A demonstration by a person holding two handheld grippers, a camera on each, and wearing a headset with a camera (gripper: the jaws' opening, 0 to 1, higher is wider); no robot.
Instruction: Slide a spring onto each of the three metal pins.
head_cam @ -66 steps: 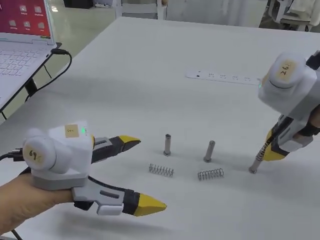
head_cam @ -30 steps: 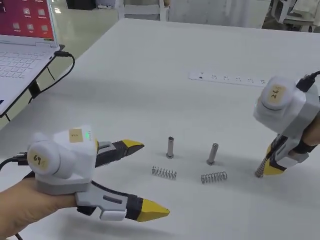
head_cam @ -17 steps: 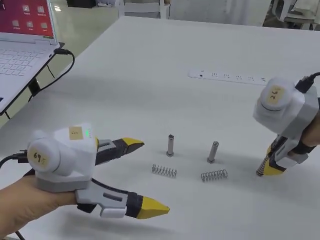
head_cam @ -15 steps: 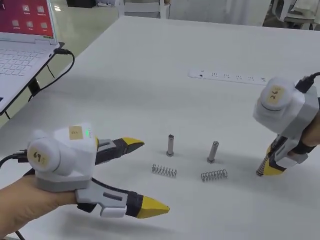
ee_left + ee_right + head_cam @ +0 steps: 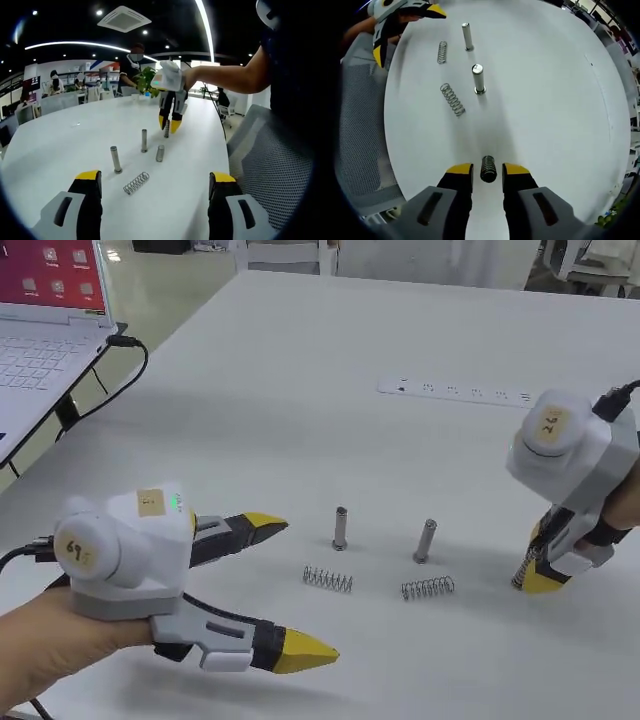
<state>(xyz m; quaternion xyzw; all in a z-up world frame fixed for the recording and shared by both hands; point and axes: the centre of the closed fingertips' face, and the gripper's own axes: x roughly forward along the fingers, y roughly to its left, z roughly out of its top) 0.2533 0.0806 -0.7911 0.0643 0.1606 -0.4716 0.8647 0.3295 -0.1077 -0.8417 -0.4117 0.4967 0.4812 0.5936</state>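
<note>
The right gripper (image 5: 540,578) points down at the worktop (image 5: 300,410) near its right edge. Its yellow-tipped jaws stand close on either side of the sprung pin (image 5: 488,169), an upright pin with a spring already around it. In the right gripper view a thin strip of white shows on each side of the coils, but the pads lower down are hidden. I cannot tell whether it grips the spring or only flanks it. A round sticker on its white cap seems to read "26" in handwriting.

The left gripper (image 5: 287,587) hovers over the near-left corner with its jaws spread wide and nothing between them. Its round cap carries a handwritten "69". Beside a green light on top is a small yellowish sticker whose mark is too small to read.

Between the two grippers, toward the near edge, the left pin (image 5: 340,528) and the middle pin (image 5: 425,541) stand upright and bare. The left spring (image 5: 328,579) lies flat just in front of the one and the right spring (image 5: 428,587) just in front of the other, each near its pin but apart from it.

A white power strip (image 5: 465,393) lies toward the far right. Past the left edge sits an open laptop (image 5: 40,330) with a red screen and unreadable icons, and a black cable (image 5: 125,365) runs from its side.
</note>
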